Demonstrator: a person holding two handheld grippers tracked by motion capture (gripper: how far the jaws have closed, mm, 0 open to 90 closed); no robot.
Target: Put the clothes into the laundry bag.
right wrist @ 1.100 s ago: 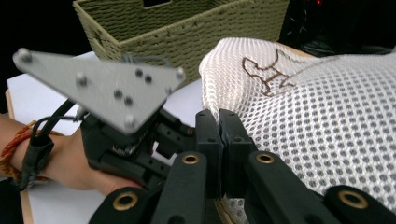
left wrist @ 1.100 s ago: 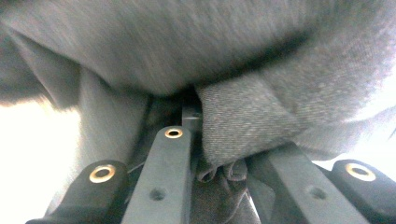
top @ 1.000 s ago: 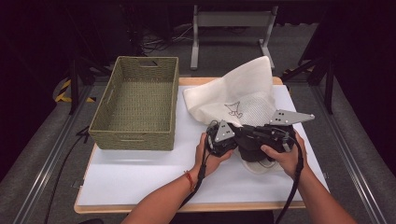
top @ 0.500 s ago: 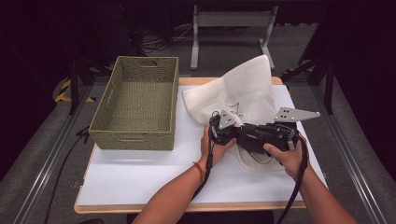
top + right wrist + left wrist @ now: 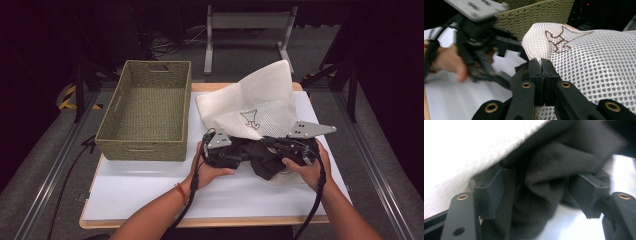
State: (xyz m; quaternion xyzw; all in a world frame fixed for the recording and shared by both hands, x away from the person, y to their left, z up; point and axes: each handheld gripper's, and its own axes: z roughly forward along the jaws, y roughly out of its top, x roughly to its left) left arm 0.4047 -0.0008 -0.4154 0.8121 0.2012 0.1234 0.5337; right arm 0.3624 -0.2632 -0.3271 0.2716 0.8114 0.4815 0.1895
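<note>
A white mesh bag (image 5: 255, 102) with a brown stitched mark lies at the back right of the white table (image 5: 150, 190). A black garment (image 5: 262, 160) bunches at the bag's near edge, part of it under the mesh. My left gripper (image 5: 242, 152) points right at that bunch. Its jaws have just been opening, and in the left gripper view (image 5: 540, 192) the black garment (image 5: 549, 170) hangs loose between the pads (image 5: 494, 190), under the mesh bag (image 5: 474, 145). My right gripper (image 5: 541, 66) is shut on the rim of the mesh bag (image 5: 594, 62).
An empty green woven basket (image 5: 145, 112) stands at the table's back left, close to the bag, and its wall (image 5: 536, 15) rises behind my left gripper (image 5: 496, 50) in the right gripper view. Bare white tabletop lies in front of both hands. Metal rails flank the table.
My left gripper has pulled back left and toward the person, away from the bag, and its jaws have opened off the black garment. The right gripper has stayed put, shut on the bag.
</note>
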